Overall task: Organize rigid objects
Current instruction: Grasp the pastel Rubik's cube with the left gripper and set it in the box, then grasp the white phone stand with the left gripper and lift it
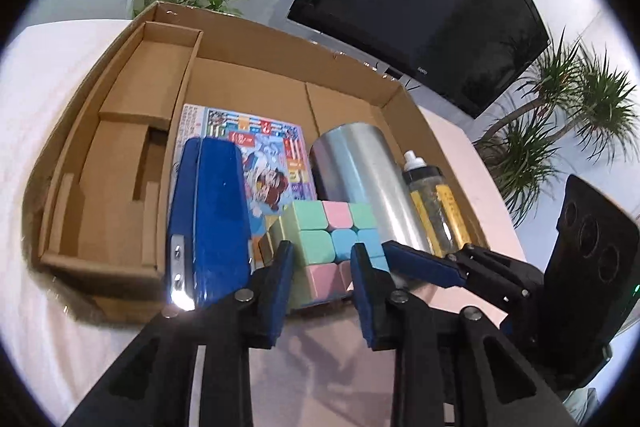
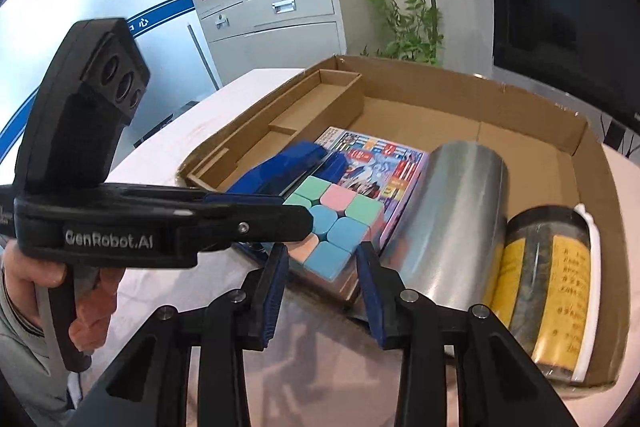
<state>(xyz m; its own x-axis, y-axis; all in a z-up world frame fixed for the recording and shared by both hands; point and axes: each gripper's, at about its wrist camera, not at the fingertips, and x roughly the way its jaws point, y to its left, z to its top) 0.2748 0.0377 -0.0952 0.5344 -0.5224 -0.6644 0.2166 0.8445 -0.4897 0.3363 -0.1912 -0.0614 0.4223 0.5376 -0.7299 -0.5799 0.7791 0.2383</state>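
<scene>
Over box [image 1: 256, 83] – cube [image 1: 336, 239] inside | left gripper [image 1: 320, 263] – apart, empty | right gripper [image 2: 322, 267] – apart, empty

Your two wrist cameras look steeply down, close over the box's [image 1: 240, 79] near edge; both share the cube [image 1: 332, 239] at 12 o'clock.

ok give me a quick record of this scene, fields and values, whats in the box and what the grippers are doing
container: cardboard box on a table
in box: stapler, cube, booklet, steel can, jar
cube position: on the booklet, between stapler and steel can
steel can: lying on its side, beside the jar
side compartment: nothing visible inside
left gripper: jaws apart, holding nothing, in front of the cube
right gripper: jaws apart, holding nothing, near the box's front edge
</scene>
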